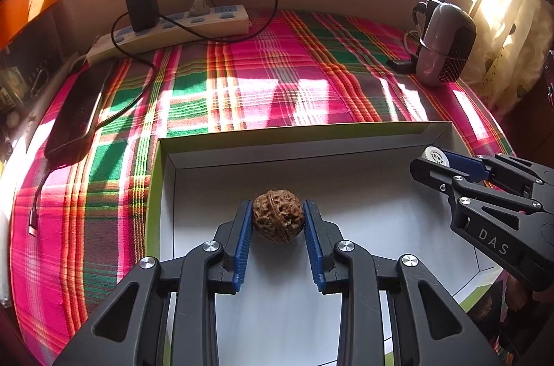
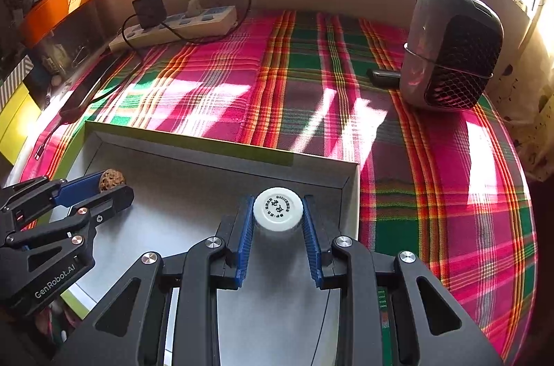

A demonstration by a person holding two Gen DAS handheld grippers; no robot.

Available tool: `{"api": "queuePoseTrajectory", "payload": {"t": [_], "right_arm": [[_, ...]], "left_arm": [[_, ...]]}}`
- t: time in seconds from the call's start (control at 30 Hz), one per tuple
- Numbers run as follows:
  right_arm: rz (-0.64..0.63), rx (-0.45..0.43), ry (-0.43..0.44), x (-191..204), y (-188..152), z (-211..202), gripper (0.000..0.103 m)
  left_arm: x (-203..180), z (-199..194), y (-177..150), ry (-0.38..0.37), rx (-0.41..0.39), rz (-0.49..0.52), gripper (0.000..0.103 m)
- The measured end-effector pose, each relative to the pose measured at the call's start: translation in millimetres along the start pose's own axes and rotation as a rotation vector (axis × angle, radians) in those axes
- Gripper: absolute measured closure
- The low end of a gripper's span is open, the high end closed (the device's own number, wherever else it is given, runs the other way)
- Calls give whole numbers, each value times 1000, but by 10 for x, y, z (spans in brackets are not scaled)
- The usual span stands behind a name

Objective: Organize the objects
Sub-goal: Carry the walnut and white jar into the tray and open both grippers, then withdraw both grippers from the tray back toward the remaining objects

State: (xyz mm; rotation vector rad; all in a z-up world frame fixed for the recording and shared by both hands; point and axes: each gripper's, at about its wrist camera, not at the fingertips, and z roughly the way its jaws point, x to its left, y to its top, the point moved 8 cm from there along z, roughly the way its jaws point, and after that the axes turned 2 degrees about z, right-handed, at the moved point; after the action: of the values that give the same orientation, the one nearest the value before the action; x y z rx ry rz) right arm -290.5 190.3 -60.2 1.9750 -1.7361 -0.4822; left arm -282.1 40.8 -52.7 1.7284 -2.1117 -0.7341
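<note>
Clamping walnut [image 1: 278, 220] in left jaws; only right wrist shows right jaws gripping white cap [image 2: 278, 214].

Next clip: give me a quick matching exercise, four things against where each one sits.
Things:
1. brown wrinkled walnut
2. round white bottle cap
3. white power strip
4. grey mesh-fronted heater

Places:
A. far right of the plaid cloth
B. between the left gripper's pads
C. far left, by the wall
D. between the right gripper's pads

Pairs: 1-B, 2-D, 3-C, 4-A
</note>
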Motion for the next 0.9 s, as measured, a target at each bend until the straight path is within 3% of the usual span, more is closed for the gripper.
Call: {"api": "queuePoseTrajectory", "payload": {"t": [0.4,0.73,0.9], "right_arm": [[-7,15,-2,23,1,34,73],[-12,13,9,88,-33,3,58],[1,3,7,71,-53,-80,56]], "left_arm": [[-10,3,10,-1,2,5,75],[-10,-57,8,-13,-7,-4,74],[4,-159,4,-17,-17,-9,74]]}}
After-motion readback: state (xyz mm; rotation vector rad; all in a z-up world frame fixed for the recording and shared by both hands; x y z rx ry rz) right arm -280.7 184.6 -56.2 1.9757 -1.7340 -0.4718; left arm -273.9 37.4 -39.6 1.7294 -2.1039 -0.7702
